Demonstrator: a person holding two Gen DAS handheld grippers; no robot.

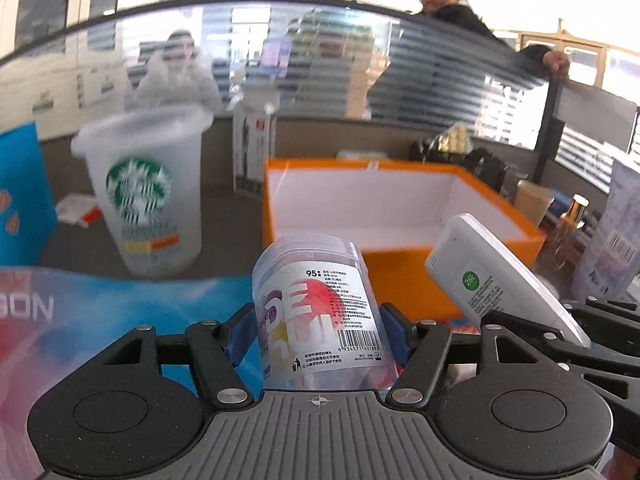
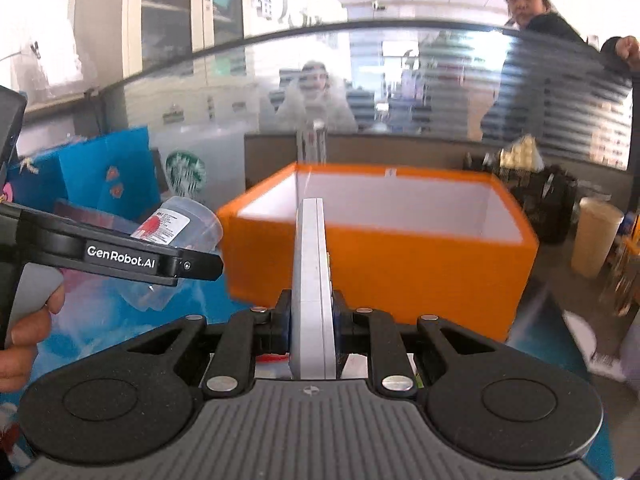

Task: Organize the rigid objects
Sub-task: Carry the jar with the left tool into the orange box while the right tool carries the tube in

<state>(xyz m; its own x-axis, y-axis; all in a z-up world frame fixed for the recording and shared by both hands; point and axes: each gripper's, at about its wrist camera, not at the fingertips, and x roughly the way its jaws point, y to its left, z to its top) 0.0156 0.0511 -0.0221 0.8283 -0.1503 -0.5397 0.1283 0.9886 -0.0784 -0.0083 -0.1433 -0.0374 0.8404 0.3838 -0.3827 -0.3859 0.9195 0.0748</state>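
while left claw [image 1: 318,336] grips clear jar [image 1: 316,300], right claw [image 2: 312,320] clamps white remote [image 2: 312,280]

My work surface is a dark grey tabletop [image 1: 224,220]. An orange box [image 1: 404,276] with a white interior stands open on it, ahead of me. To the left of the box stands a translucent Starbucks cup [image 1: 148,192], upright. A blue and pink printed sheet [image 1: 80,320] lies flat on the near left part of the tabletop, in front of the cup. A blue paper bag [image 1: 22,196] stands at the far left edge. A small white and red item [image 1: 78,210] lies between the bag and the cup; I cannot identify it. Right of the box stand a beige cylindrical container [image 1: 532,200] and a gold-capped bottle [image 1: 568,224], close together.
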